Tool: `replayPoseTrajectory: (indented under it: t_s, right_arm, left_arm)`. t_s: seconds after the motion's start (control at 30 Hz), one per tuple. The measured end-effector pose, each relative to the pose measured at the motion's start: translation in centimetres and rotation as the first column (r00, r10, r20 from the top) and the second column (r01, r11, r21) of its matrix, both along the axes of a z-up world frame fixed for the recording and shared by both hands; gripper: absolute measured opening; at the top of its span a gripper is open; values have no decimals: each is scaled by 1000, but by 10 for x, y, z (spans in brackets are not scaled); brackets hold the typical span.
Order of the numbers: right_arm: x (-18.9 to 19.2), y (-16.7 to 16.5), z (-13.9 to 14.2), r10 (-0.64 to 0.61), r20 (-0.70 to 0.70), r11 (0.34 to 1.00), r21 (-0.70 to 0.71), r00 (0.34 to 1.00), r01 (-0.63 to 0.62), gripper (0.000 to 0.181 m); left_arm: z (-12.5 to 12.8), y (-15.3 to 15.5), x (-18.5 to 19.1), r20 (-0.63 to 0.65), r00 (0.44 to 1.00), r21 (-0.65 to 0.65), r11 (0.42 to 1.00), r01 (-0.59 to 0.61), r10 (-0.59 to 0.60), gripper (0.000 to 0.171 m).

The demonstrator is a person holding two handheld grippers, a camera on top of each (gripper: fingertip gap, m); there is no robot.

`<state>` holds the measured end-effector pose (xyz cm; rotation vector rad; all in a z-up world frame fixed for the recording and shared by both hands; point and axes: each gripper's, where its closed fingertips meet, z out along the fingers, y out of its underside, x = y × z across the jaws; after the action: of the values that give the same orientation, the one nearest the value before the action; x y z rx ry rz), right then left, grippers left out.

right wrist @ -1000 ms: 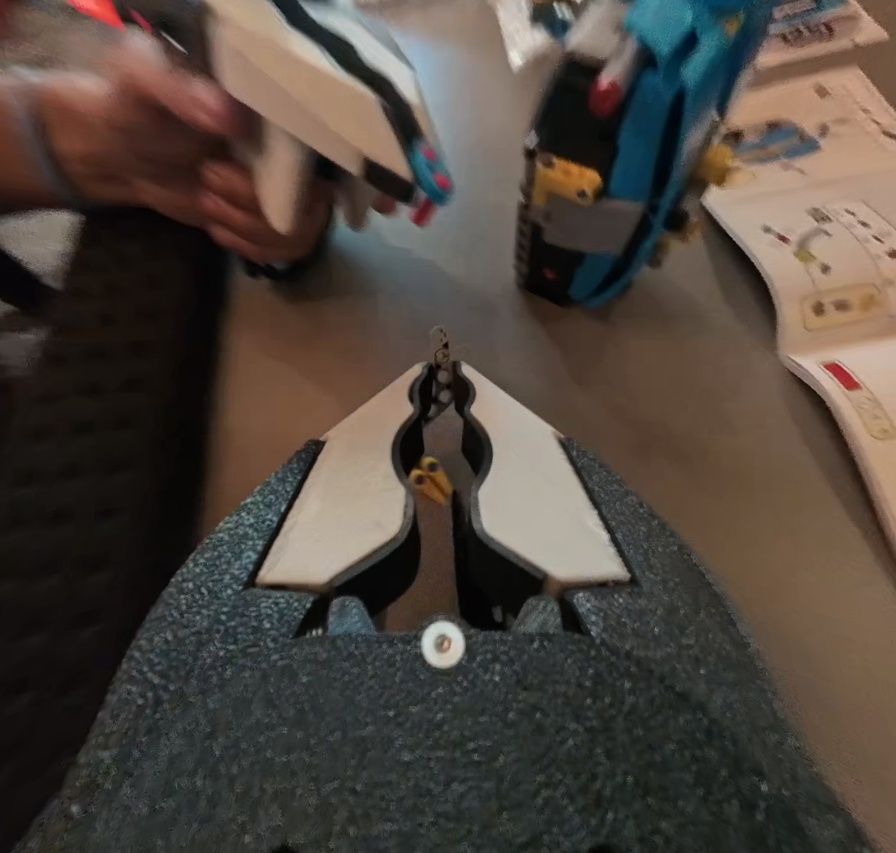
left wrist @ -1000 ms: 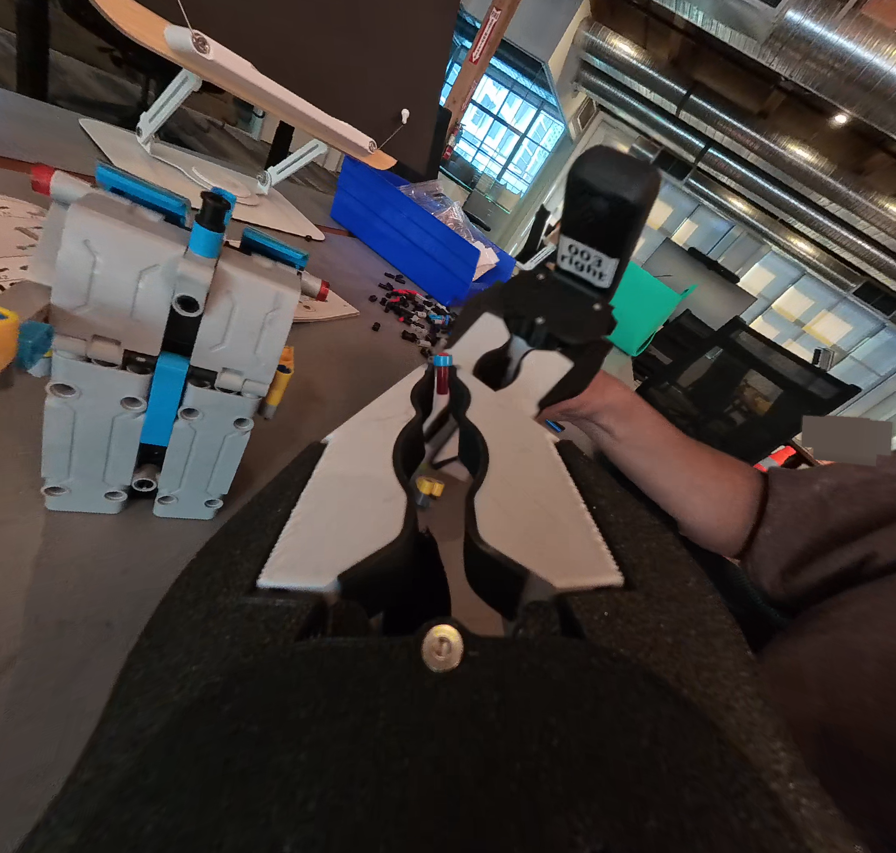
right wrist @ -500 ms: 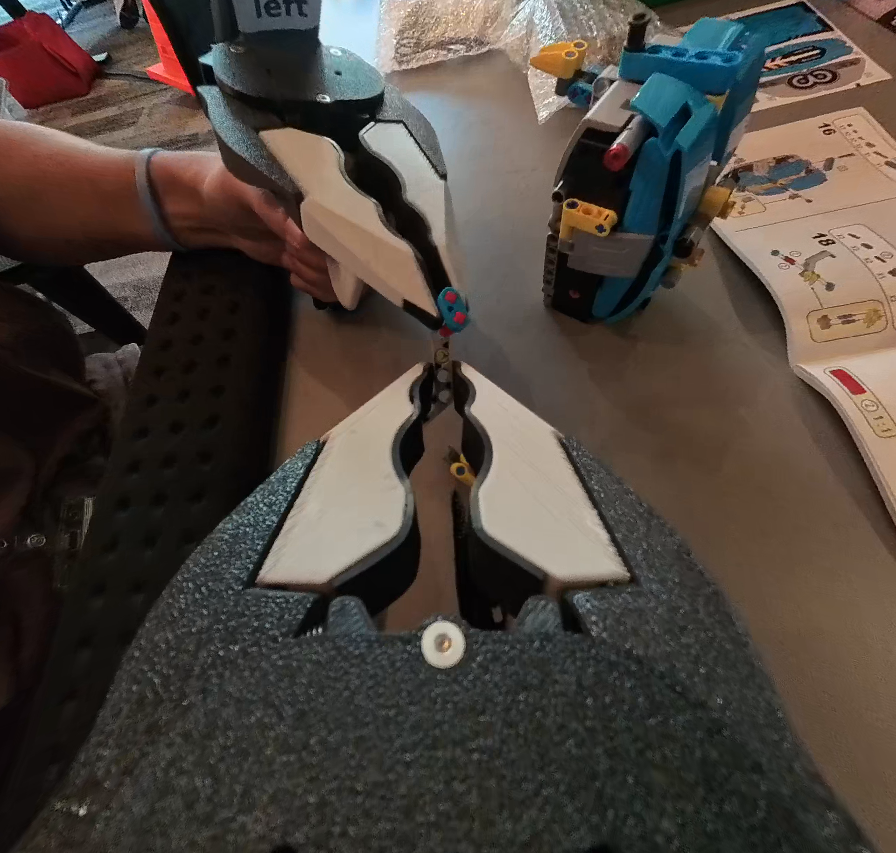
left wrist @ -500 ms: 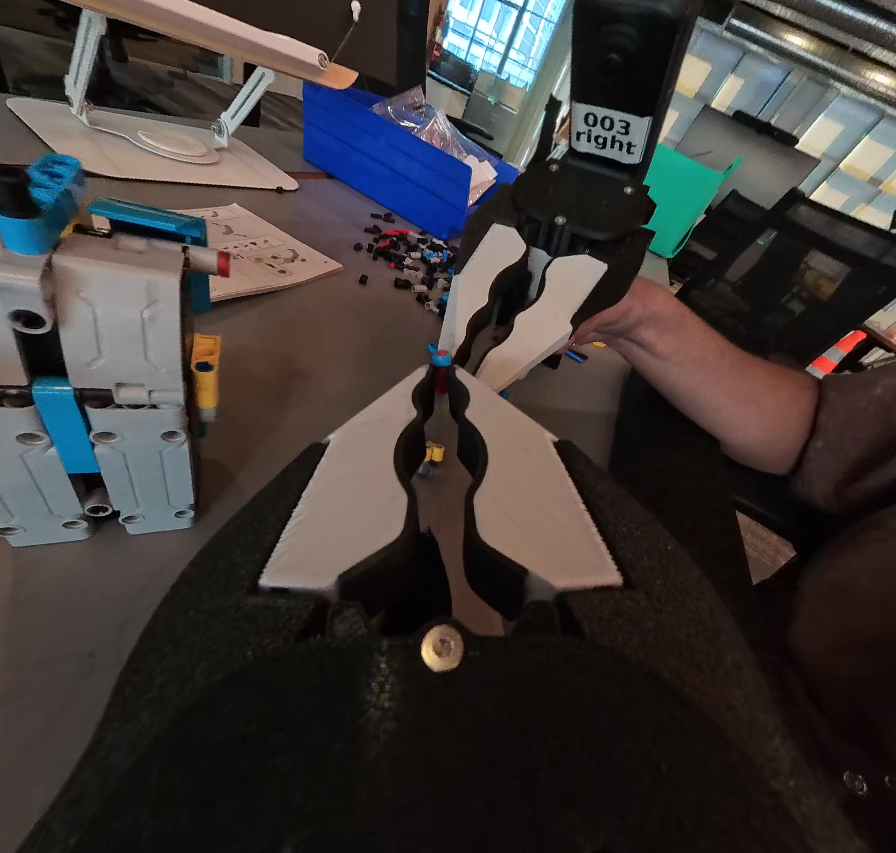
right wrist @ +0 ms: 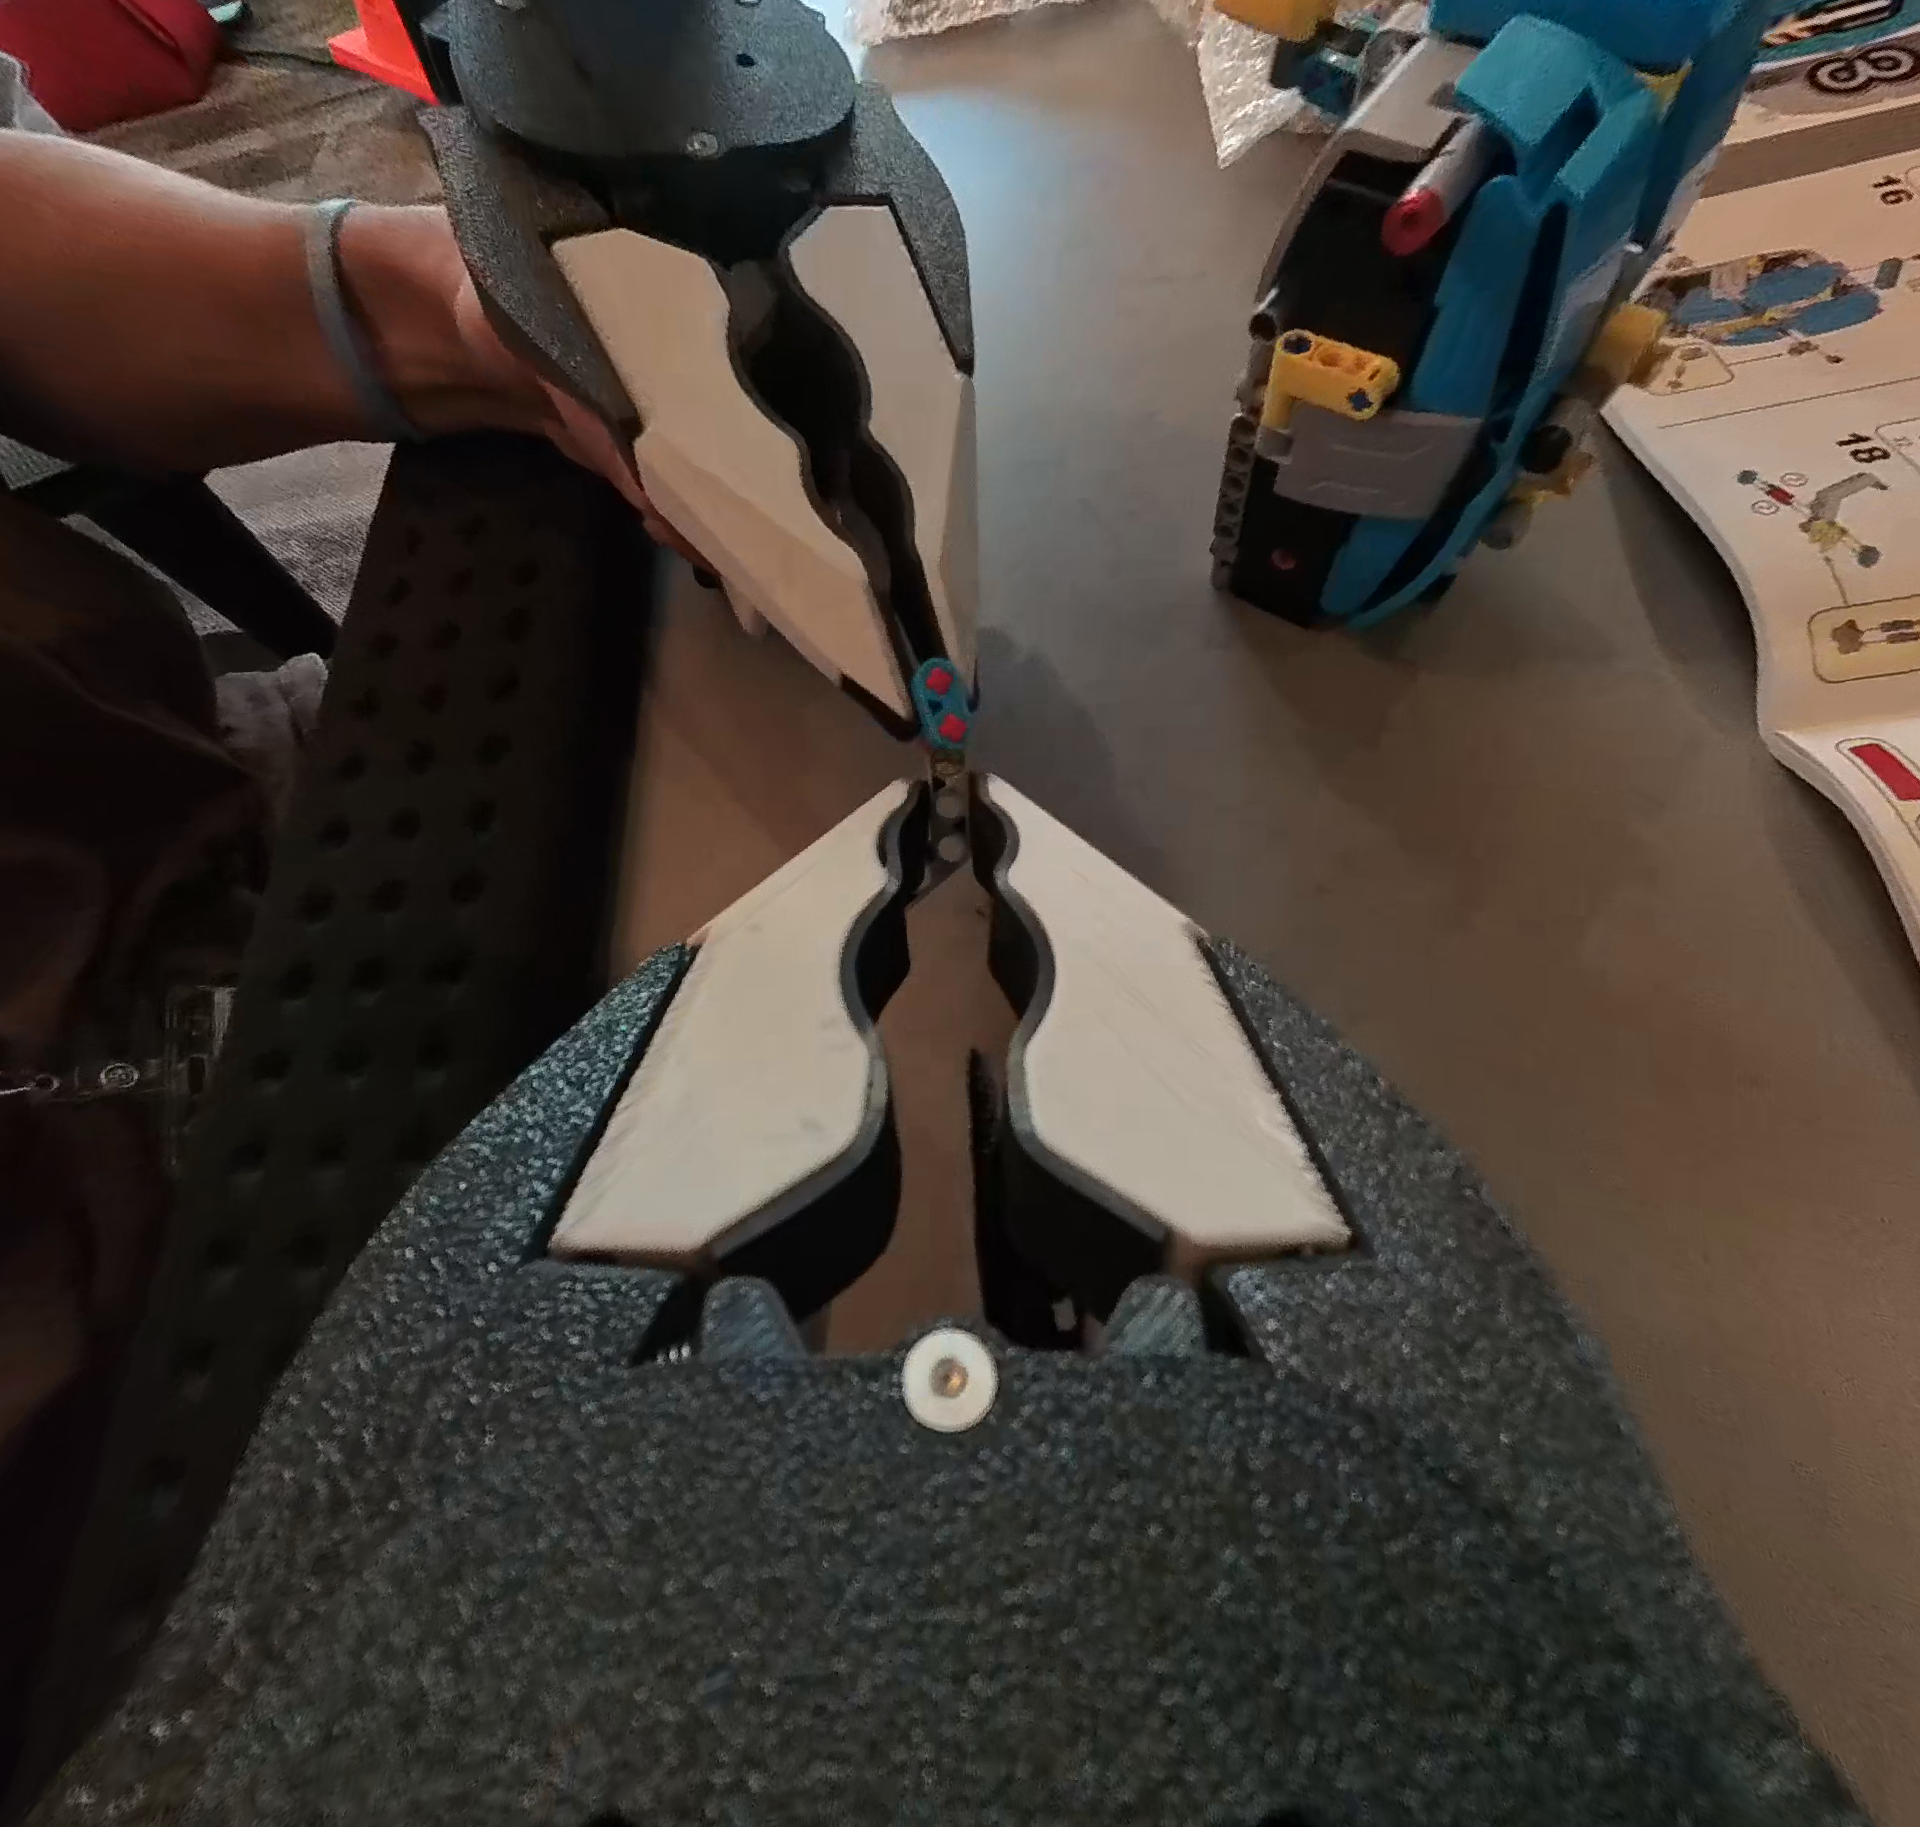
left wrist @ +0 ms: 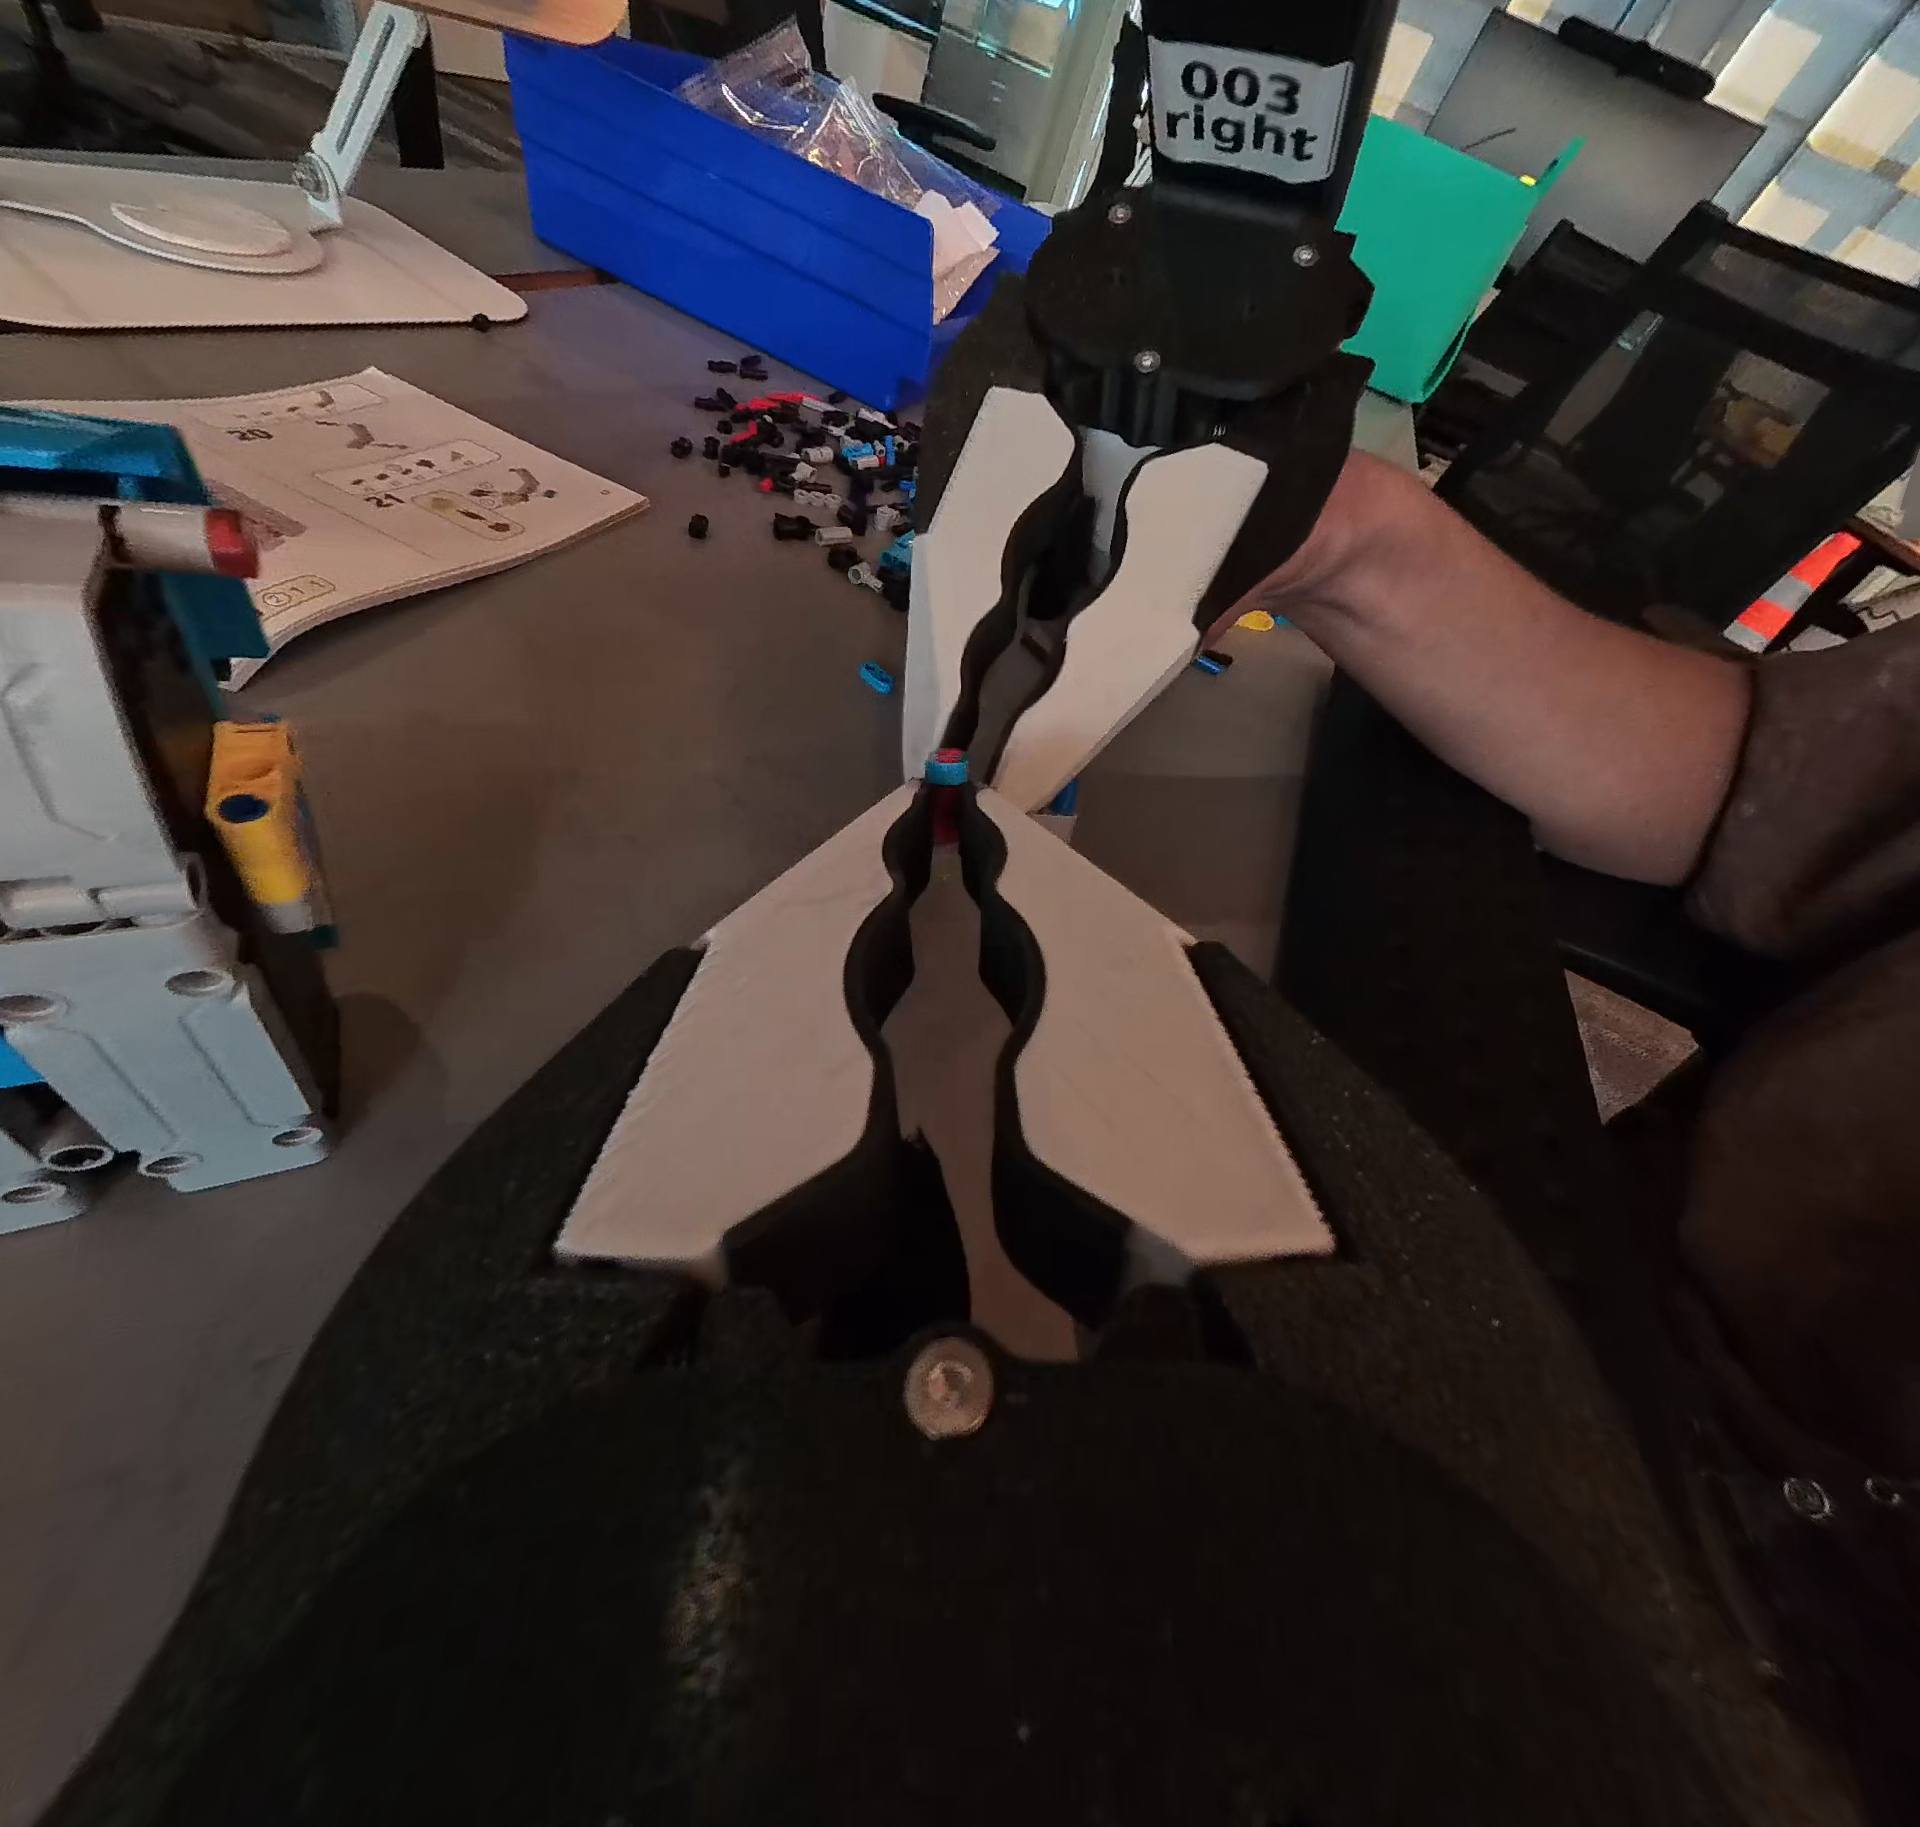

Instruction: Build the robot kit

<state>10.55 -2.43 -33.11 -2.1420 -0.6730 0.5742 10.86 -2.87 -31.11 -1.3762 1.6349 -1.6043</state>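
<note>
Holding tip to tip above the worktop [right wrist: 1351, 894], the left gripper [right wrist: 940, 712] pinches a small blue link with red pins [right wrist: 943, 705], while the right gripper [right wrist: 945, 801] has its jaws pressed on what looks like a thin black holed beam [right wrist: 945, 832]; both pieces nearly touch, near the blue toy model [right wrist: 1475, 323].

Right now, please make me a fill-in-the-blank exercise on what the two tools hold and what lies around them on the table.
1. The left tool is shut on a small blue link with two ____ pins.
2. The right tool pinches a thin ____ beam with round holes.
3. The heap of loose small parts lies in front of the ____ bin.

Missing words: red; black; blue
</note>
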Motion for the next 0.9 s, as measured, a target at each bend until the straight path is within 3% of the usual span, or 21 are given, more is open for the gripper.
replayPoseTrajectory:
  t_s: [0.3,0.67,0.9]
  right_arm:
    - [-1,-8,11,28,-84,1000,-1,996,-28,8]
    - [-3,-9,9,37,-86,999,-12,996,-38,8]
    - [-3,-10,7,39,-84,999,-19,996,-41,8]
  left_arm:
    - [7,5,-2,33,999,-28,1000,-5,6,4]
    - [13,0,-4,54,998,-89,995,33,-28,4]
    - [9,-4,-4,38,998,-63,997,44,-42,4]
